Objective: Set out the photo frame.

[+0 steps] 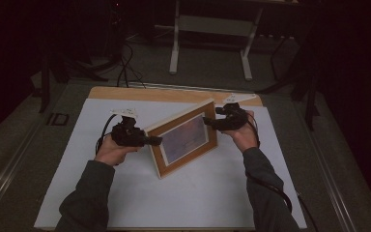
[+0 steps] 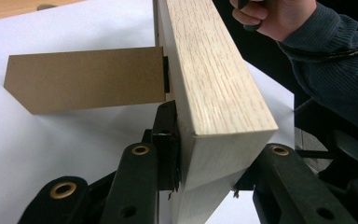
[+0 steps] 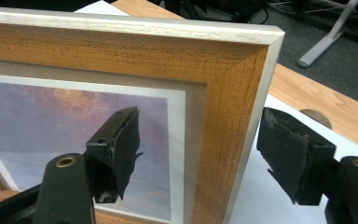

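A wooden picture frame with a purple-toned print stands tilted on the white sheet, propped by its brown cardboard stand. My left gripper is shut on the frame's left side; in the left gripper view the pale wood edge sits pinched between the black jaws of that gripper. My right gripper is at the frame's upper right corner. In the right gripper view its jaws straddle the frame's side rail, with a gap at both pads, so this gripper is open.
The white sheet covers most of a wooden tabletop. Beyond the table are a white desk stand and cables on the dark floor. The person's right hand shows behind the frame.
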`<act>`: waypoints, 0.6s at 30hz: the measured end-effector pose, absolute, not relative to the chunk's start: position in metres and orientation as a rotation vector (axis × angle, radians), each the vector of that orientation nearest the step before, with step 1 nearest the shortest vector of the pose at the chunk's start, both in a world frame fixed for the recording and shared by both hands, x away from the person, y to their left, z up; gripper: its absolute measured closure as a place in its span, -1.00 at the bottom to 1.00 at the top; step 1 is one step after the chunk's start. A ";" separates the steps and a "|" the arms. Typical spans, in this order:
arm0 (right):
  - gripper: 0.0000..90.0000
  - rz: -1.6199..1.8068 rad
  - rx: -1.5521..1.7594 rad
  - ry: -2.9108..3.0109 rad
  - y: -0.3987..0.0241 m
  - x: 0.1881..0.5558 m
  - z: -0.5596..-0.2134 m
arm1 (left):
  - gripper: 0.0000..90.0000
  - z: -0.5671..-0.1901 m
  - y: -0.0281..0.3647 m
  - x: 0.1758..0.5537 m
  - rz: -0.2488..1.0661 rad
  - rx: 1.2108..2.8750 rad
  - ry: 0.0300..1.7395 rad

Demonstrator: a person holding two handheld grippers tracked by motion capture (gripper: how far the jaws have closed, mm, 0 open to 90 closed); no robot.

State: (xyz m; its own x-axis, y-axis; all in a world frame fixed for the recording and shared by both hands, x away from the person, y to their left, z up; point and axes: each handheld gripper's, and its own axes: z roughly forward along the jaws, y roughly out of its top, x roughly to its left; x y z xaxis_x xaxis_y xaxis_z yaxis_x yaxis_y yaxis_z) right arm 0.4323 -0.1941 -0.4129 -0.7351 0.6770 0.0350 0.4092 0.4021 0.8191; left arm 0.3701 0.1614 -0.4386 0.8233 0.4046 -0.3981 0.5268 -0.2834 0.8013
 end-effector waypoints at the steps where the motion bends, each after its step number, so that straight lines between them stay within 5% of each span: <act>1: -0.36 1.250 0.946 2.360 -0.194 0.432 -0.413 | 0.56 -0.439 0.161 0.370 -0.140 1.913 0.698; 11: -0.43 1.283 0.960 2.383 -0.192 0.439 -0.417 | 0.55 -0.439 0.162 0.373 -0.148 1.924 0.658; 18: -0.69 1.271 0.933 2.429 -0.185 0.443 -0.421 | 0.55 -0.442 0.163 0.377 -0.176 1.910 0.627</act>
State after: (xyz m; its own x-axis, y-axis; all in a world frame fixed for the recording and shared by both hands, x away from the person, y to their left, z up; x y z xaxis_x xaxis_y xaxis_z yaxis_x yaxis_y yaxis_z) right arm 0.4432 -0.1852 -0.4213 -0.7653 0.6393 0.0743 0.4255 0.4160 0.8037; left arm 0.3774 0.1630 -0.4419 0.8507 0.3428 -0.3985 0.5001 -0.2942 0.8145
